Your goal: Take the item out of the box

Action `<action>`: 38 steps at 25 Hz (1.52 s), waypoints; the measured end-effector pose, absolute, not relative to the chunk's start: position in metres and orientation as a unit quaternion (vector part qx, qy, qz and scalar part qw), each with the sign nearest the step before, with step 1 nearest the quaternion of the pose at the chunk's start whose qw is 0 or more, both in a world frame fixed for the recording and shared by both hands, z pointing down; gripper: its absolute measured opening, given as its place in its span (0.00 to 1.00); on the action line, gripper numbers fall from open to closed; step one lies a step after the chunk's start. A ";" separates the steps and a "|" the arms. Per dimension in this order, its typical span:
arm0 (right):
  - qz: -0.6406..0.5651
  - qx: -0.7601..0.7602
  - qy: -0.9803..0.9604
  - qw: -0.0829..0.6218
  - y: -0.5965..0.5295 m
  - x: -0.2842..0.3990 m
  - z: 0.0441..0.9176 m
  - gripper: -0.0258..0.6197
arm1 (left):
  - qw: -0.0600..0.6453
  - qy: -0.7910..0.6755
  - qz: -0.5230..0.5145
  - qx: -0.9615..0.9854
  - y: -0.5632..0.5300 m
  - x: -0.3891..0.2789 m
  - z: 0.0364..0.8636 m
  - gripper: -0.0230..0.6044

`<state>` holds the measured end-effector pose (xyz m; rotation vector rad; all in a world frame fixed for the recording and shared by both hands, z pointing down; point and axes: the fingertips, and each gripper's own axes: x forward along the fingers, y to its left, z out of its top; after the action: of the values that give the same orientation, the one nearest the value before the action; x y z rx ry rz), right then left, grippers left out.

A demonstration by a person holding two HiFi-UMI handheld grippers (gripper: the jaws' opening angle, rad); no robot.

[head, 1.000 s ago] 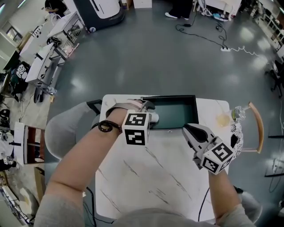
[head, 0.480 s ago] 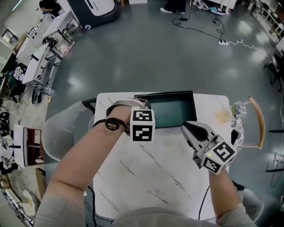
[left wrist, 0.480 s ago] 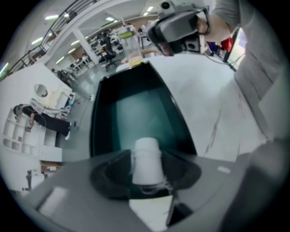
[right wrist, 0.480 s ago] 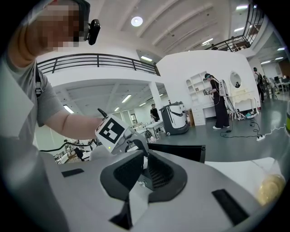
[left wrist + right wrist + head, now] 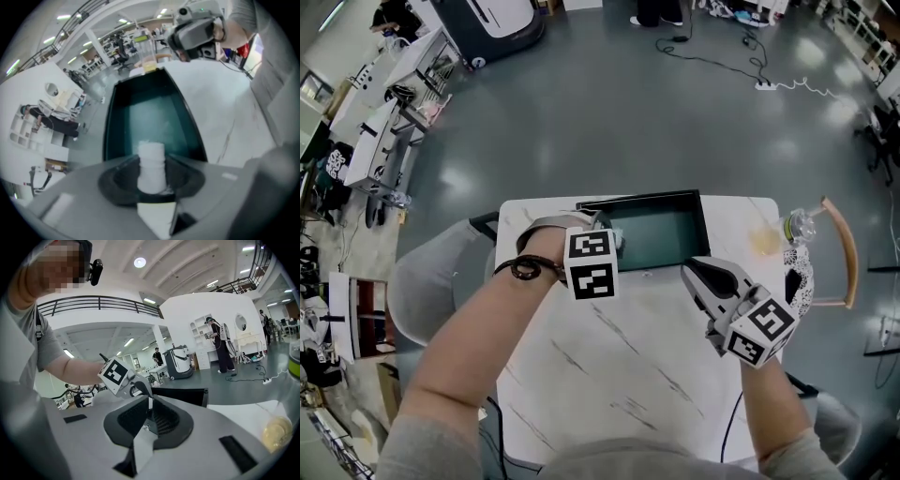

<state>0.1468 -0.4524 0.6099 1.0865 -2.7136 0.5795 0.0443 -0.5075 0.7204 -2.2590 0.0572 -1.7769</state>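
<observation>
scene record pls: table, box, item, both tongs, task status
table: white marbled top
box: dark green, open-topped, at the table's far edge
item: white, stepped cylinder shape, inside the box at its left end
left tongs: reaching steeply down into the box; jaws have just been closing, item between them, pads look to meet its sides
right tongs: jaws together, empty, over the table by the box's near right corner
task status: item not yet out of the box
</observation>
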 end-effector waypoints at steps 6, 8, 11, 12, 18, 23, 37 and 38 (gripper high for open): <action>0.195 0.379 -0.901 0.080 -0.456 0.153 0.600 0.05 | 0.131 0.066 -0.565 -0.812 -0.508 0.050 0.692 0.30; 0.193 0.385 -0.899 0.078 -0.457 0.154 0.595 0.05 | 0.130 0.075 -0.554 -0.819 -0.507 0.051 0.683 0.30; 0.190 0.392 -0.897 0.076 -0.459 0.156 0.587 0.05 | 0.126 0.087 -0.541 -0.827 -0.506 0.050 0.669 0.30; 0.187 0.395 -0.896 0.076 -0.460 0.156 0.583 0.05 | 0.126 0.091 -0.537 -0.829 -0.506 0.049 0.664 0.30; 0.174 0.417 -0.889 0.076 -0.467 0.156 0.556 0.05 | 0.107 0.117 -0.494 -0.855 -0.507 0.044 0.620 0.30; 0.167 0.433 -0.884 0.061 -0.474 0.157 0.525 0.05 | 0.118 0.140 -0.471 -0.863 -0.513 0.040 0.579 0.30; 0.100 0.455 -0.883 0.057 -0.480 0.131 0.415 0.05 | 0.166 0.177 -0.410 -0.879 -0.510 0.016 0.456 0.30; 0.096 0.456 -0.883 0.056 -0.479 0.127 0.406 0.05 | 0.169 0.179 -0.405 -0.880 -0.508 0.012 0.446 0.30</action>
<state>0.1275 -0.4792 0.4060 1.3835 -2.6802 0.2924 0.0120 -0.5084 0.4459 -2.5034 0.5103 -1.1522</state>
